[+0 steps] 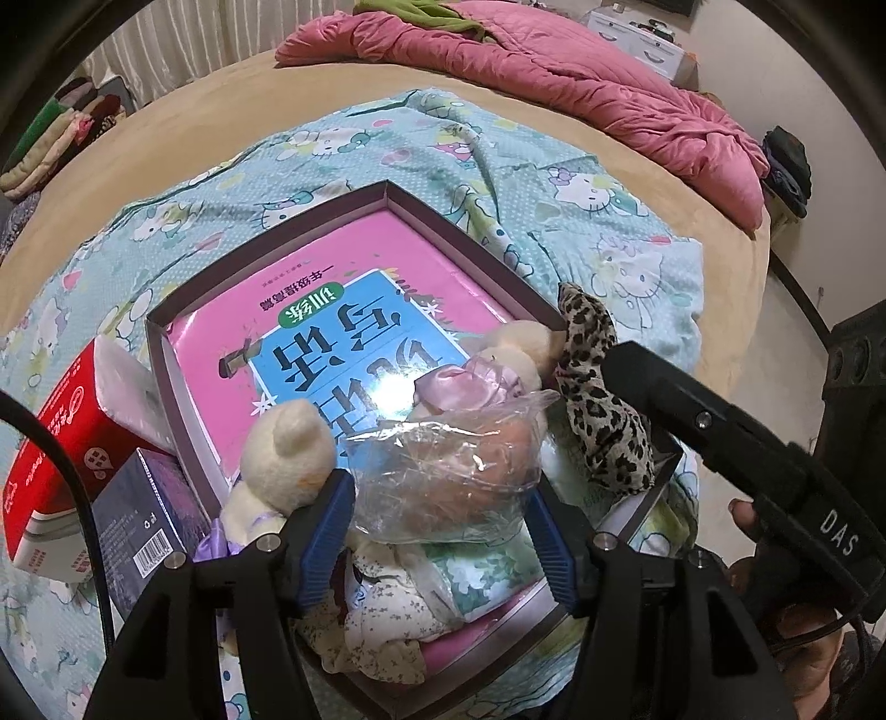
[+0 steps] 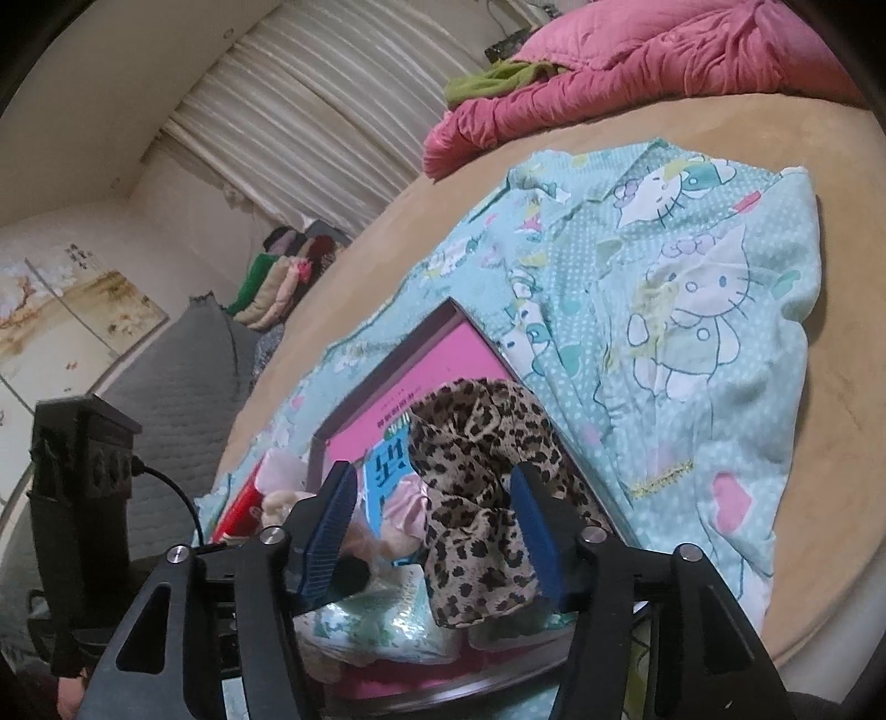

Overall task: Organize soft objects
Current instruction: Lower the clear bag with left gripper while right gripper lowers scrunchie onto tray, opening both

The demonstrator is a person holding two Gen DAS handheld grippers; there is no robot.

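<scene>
Bed with a tan sheet [image 1: 183, 127] fills both views. A teal cat-print cloth [image 1: 387, 149] is spread over it, rumpled toward the right edge. A pink quilt [image 1: 581, 77] is bunched at the far side, with a green garment [image 1: 426, 14] on top of it. A pleated cream curtain [image 2: 288, 94] hangs behind the bed, folded clothes [image 2: 277, 277] are stacked along the bed's edge, and a grey padded headboard [image 2: 183, 387] shows in the right wrist view. White drawers [image 1: 637, 33] stand in the far corner.

A shallow box [image 1: 310, 216] sits on the teal cloth, with a pink book [image 1: 343, 288] lying flat inside. The soft things are grouped at its near end: cream plush bear [image 1: 288, 448], clear plastic bag [image 1: 443, 459] with something pinkish inside, floral fabric bundle [image 1: 382, 620], and leopard-print cloth [image 1: 598, 399] draped over the box's right edge. A red carton [image 1: 66, 432] and a dark small box [image 1: 144, 515] sit just left of the box.

Left gripper [image 1: 437, 531] has its jaws partly open around the plastic bag; whether the pads press on it cannot be told. Right gripper [image 2: 432, 531] has its jaws apart, with the leopard cloth between them, touching the right pad only.
</scene>
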